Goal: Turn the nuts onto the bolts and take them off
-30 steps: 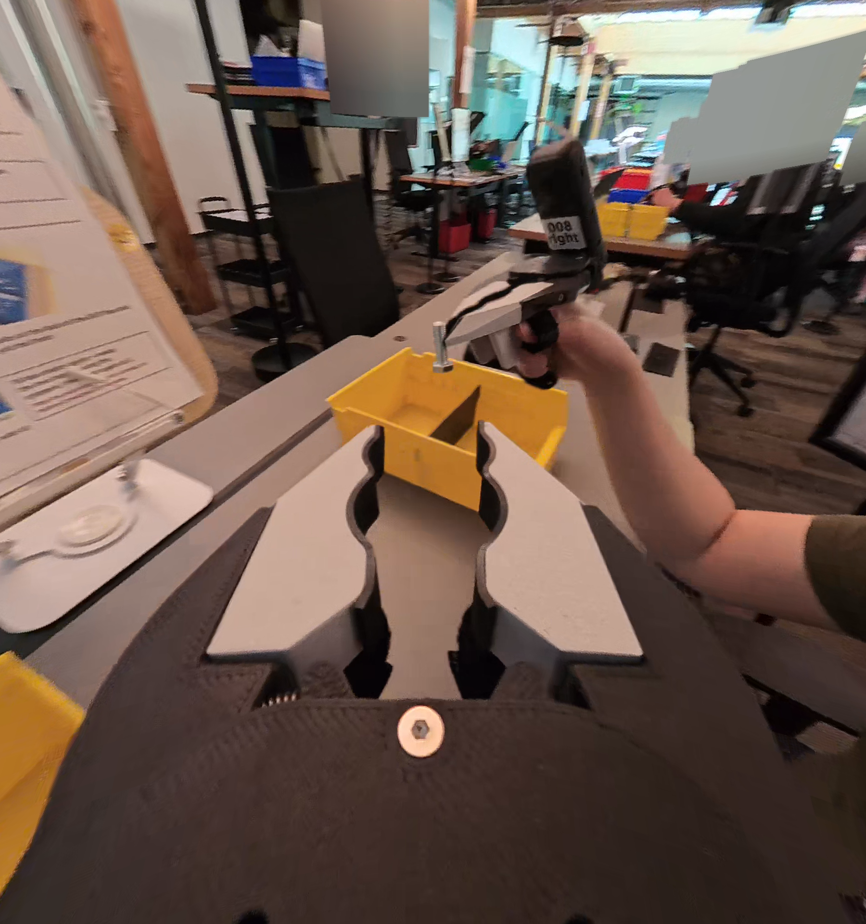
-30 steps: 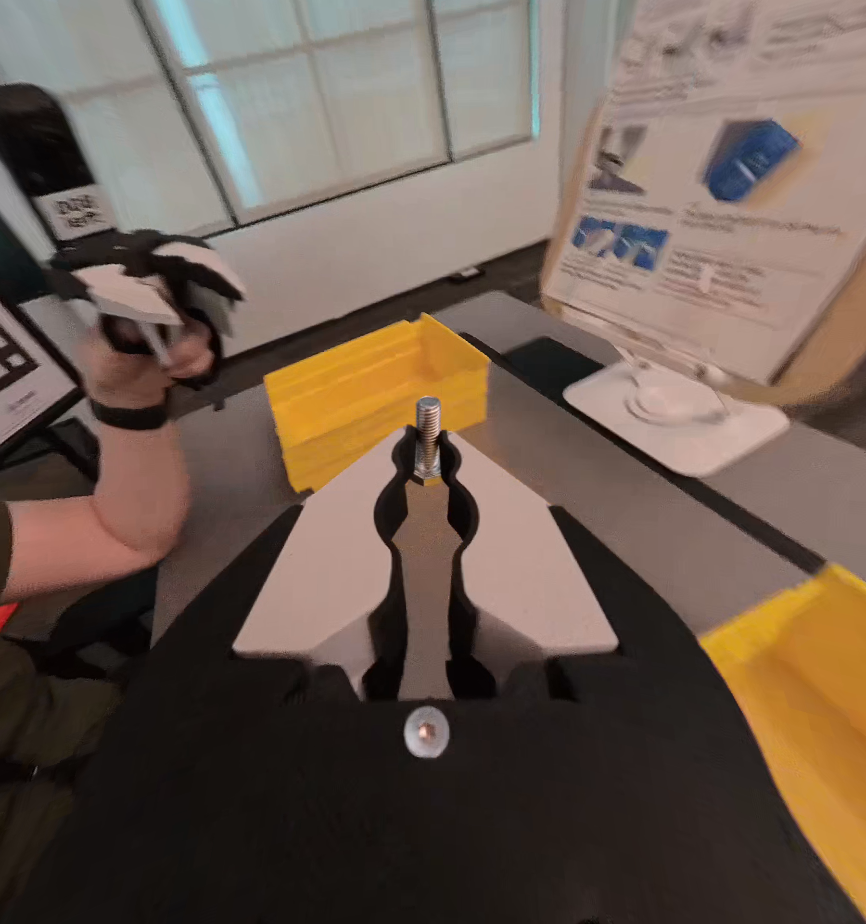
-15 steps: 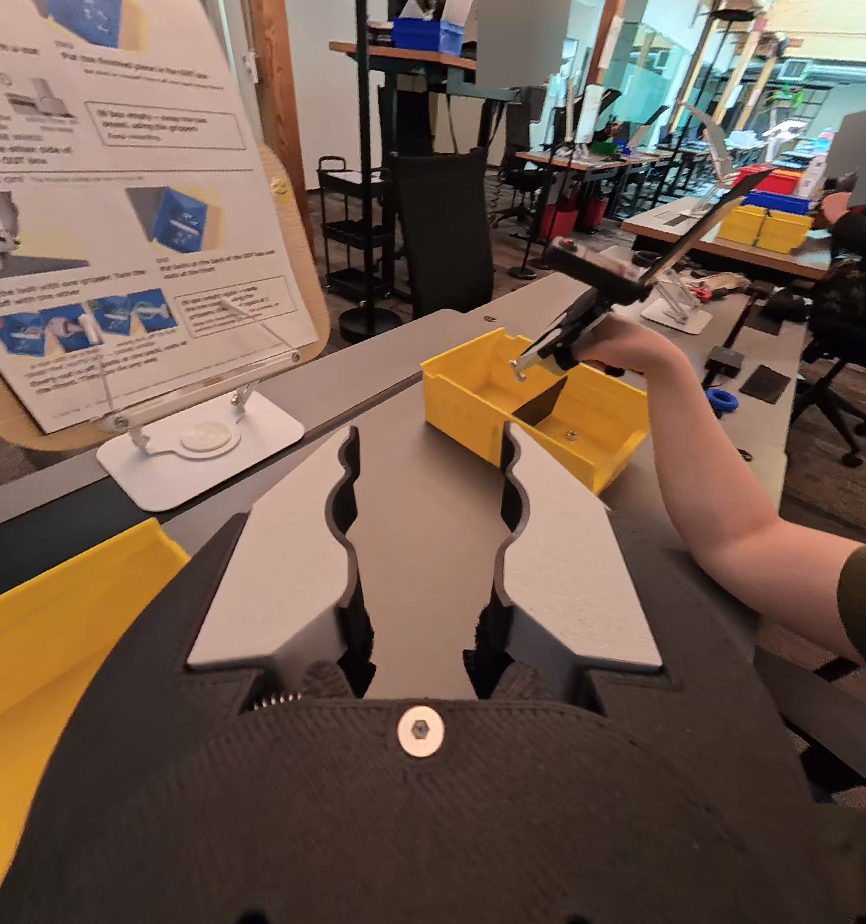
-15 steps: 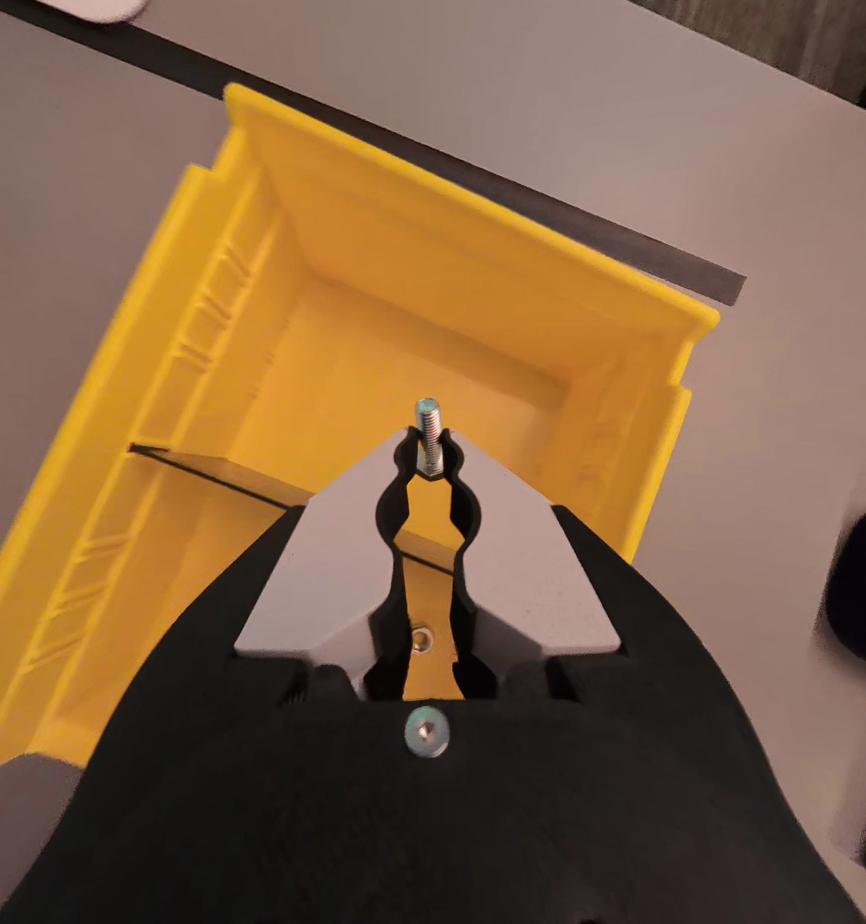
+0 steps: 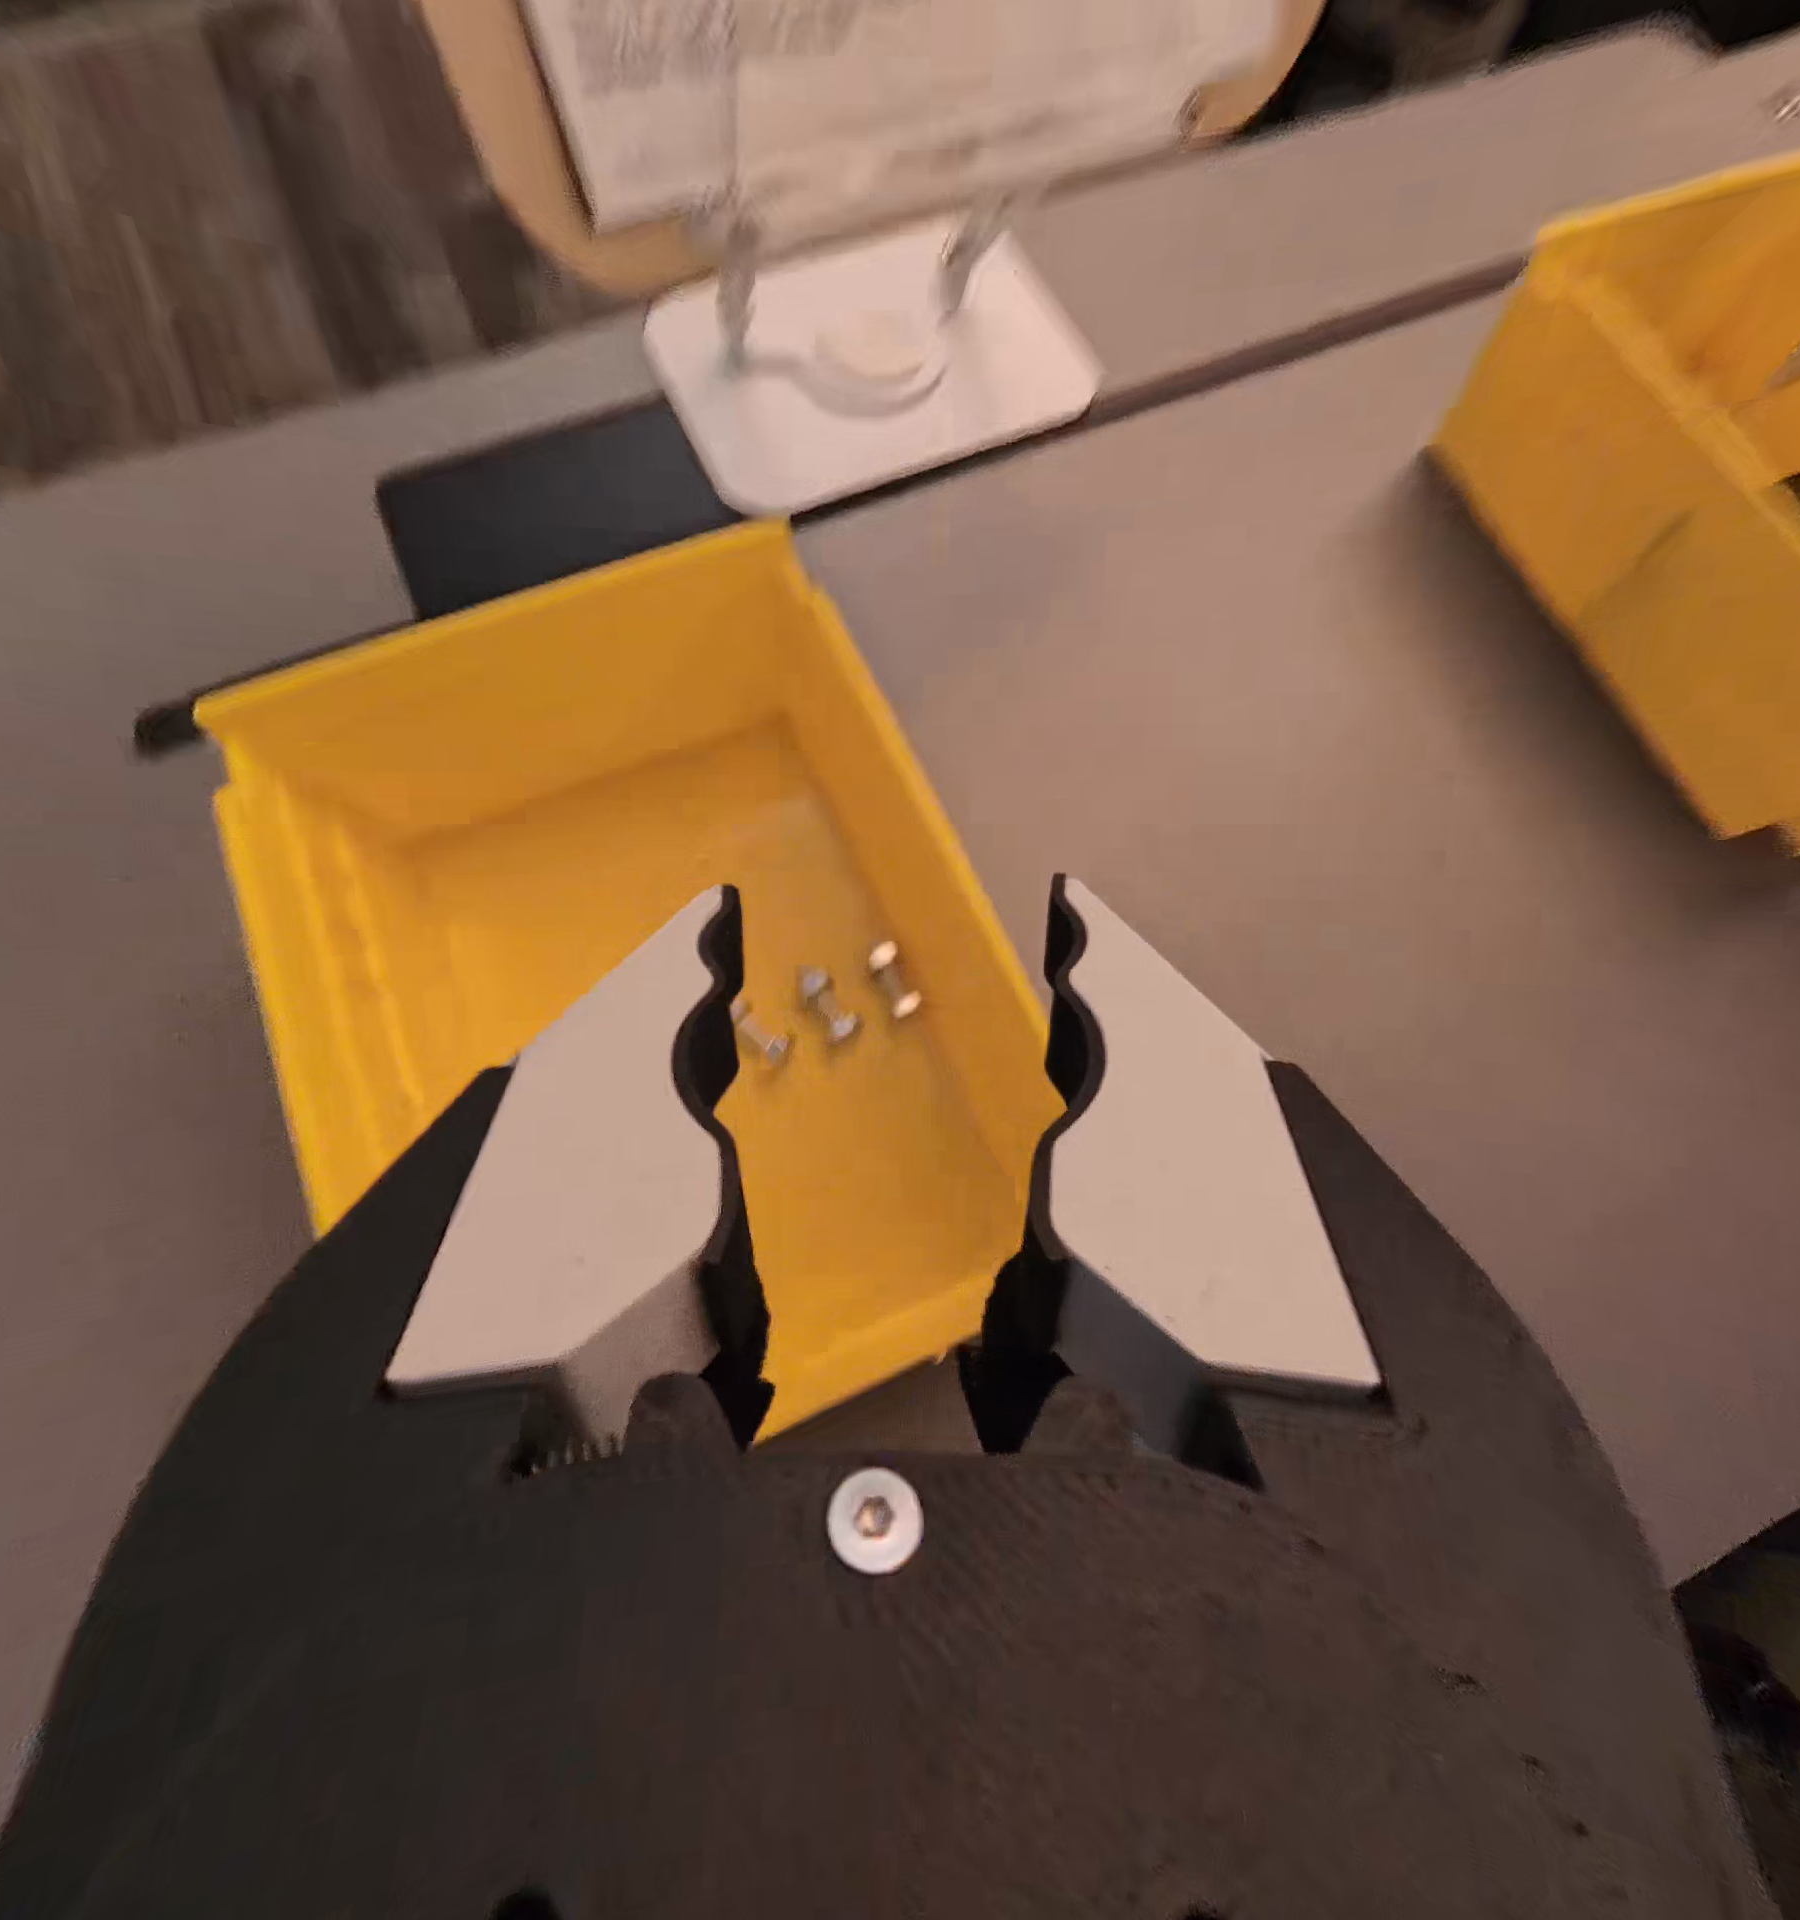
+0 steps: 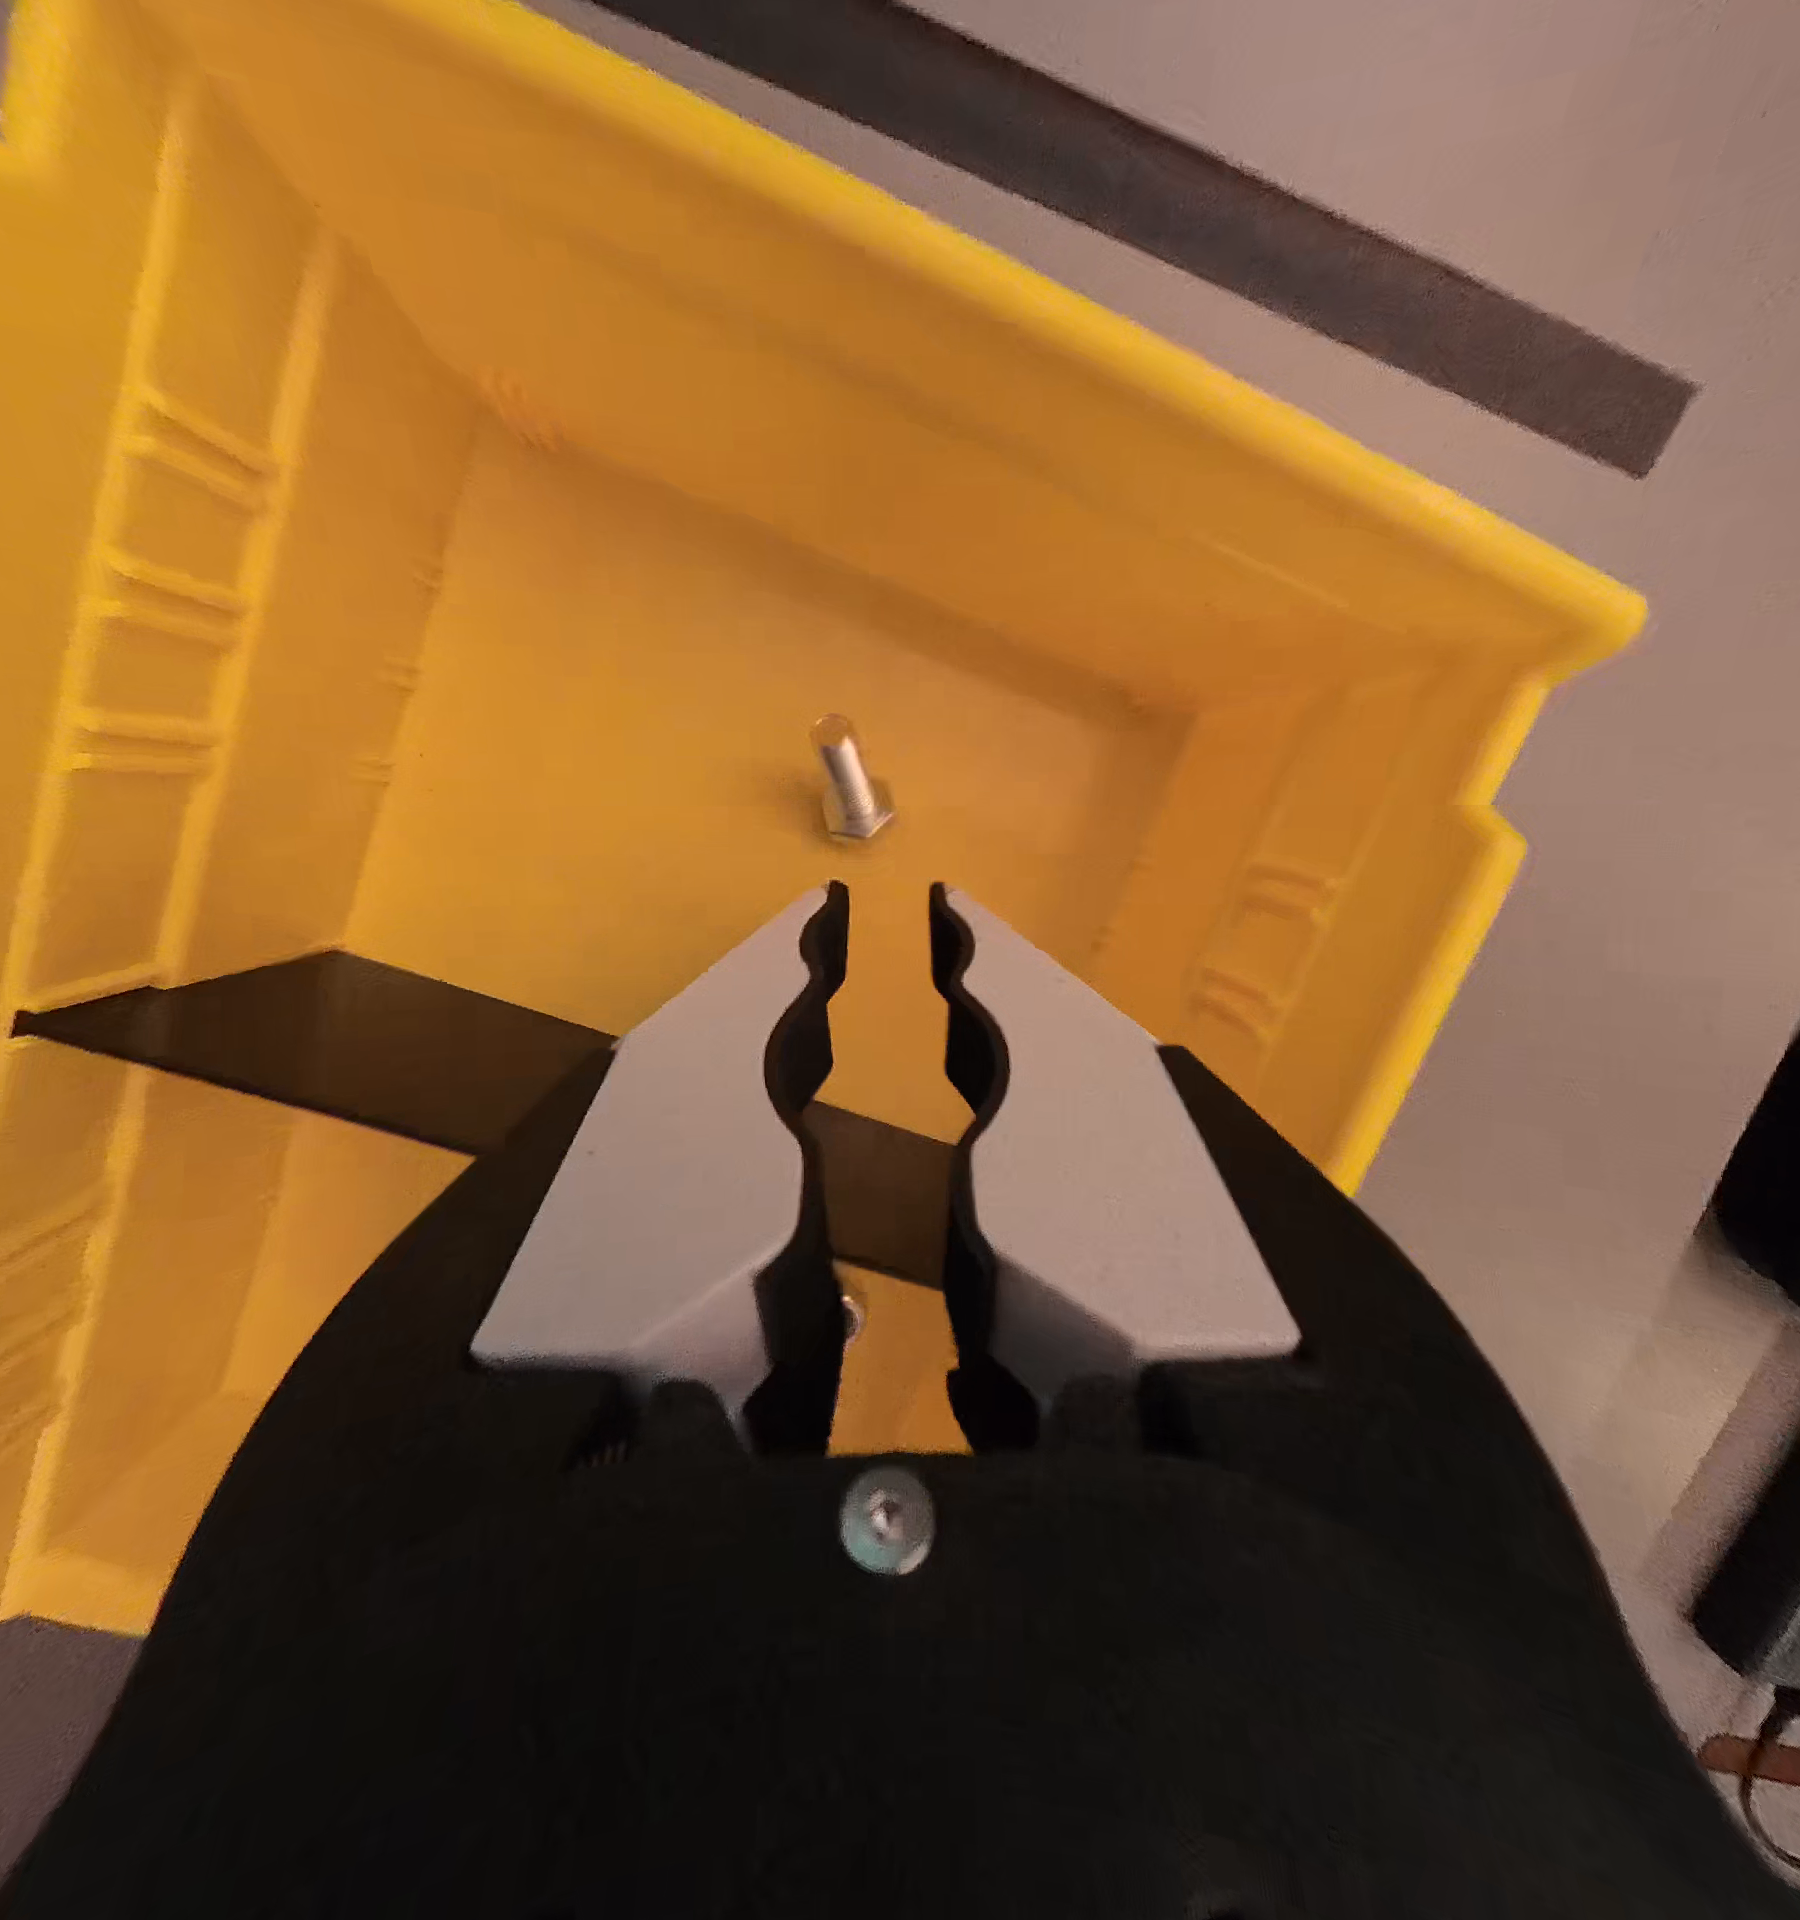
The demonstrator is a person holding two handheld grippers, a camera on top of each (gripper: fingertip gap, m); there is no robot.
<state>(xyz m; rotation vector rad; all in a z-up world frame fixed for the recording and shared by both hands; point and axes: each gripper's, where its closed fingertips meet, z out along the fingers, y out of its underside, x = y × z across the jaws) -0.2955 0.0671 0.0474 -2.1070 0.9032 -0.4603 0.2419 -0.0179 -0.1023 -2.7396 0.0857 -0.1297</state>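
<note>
In the right wrist view my right gripper (image 6: 885, 888) is open and empty above a divided yellow bin (image 6: 979, 281). A bare silver bolt (image 6: 849, 779) is in the far compartment just beyond the fingertips, blurred. A small silver part (image 6: 852, 1317) shows in the near compartment between the fingers, behind the black divider (image 6: 283, 1023). In the left wrist view my left gripper (image 5: 891, 894) is open and empty above a second yellow bin (image 5: 522, 665). Three bolts with nuts on them (image 5: 828, 1003) lie on its floor between the fingertips.
A white stand base (image 5: 875, 364) holding a paper sheet sits behind the left bin, next to a black pad (image 5: 543, 509). The divided bin (image 5: 1644, 582) shows at the right of the left wrist view. Dark objects and a cable (image 6: 1789, 1558) lie right of the divided bin.
My right gripper opened and let go of the bolt, which is now in the divided bin. My left gripper swung left and down over the other bin with the bolts.
</note>
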